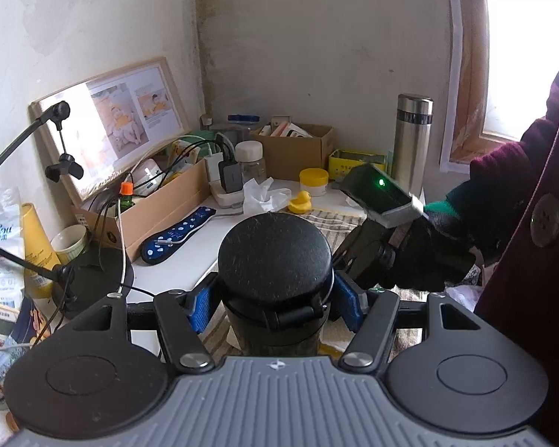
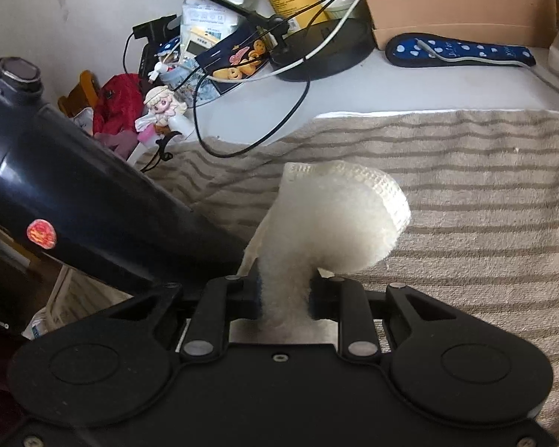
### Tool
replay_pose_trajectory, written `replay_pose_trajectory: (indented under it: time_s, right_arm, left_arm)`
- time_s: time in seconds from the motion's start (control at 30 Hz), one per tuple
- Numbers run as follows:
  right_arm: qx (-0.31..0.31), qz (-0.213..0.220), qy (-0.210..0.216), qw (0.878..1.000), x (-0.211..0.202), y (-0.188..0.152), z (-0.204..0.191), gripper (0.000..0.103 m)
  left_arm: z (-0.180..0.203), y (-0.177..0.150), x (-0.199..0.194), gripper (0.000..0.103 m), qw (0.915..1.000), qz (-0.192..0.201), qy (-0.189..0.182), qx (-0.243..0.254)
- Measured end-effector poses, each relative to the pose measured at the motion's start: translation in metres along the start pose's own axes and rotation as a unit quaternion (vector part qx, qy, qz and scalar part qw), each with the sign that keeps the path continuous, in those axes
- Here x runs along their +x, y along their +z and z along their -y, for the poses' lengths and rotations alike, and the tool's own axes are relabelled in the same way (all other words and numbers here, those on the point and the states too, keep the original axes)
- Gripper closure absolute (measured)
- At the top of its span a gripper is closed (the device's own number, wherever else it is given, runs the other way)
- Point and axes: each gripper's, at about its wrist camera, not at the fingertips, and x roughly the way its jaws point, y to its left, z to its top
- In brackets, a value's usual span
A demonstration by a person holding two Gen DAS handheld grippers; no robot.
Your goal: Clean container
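The left gripper (image 1: 275,307) clamps the black container (image 1: 275,260), lid on, above the striped towel (image 2: 466,186). The right gripper (image 2: 285,298) pinches a white cloth (image 2: 335,223) just beside it. A good wipe likely needs firm, steady clamping and cloth pressed flat against the wall.

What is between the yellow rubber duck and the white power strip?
A crumpled white tissue lies between the yellow rubber duck and the white power strip, seen in the left wrist view.
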Motion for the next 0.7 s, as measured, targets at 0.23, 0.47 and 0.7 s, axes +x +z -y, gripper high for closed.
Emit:
replay_pose_trajectory:
  time_s: [0.23, 0.47, 0.7]
  right_arm:
    - [0.051, 0.035, 0.066, 0.996, -0.032, -0.005, 0.009, 0.081]
    - [0.108, 0.121, 0.154, 0.975, -0.072, -0.005, 0.011, 0.081]
    - [0.112, 0.159, 0.203, 0.96, -0.089, 0.006, -0.004, 0.081]
  left_arm:
    - [0.011, 0.018, 0.016, 0.038, 0.9899, -0.038, -0.042, 0.13]
    - [0.012, 0.023, 0.03, 0.036, 0.9949, -0.054, -0.008, 0.084]
    - [0.016, 0.026, 0.031, 0.034, 0.9939, -0.083, 0.058, 0.043]
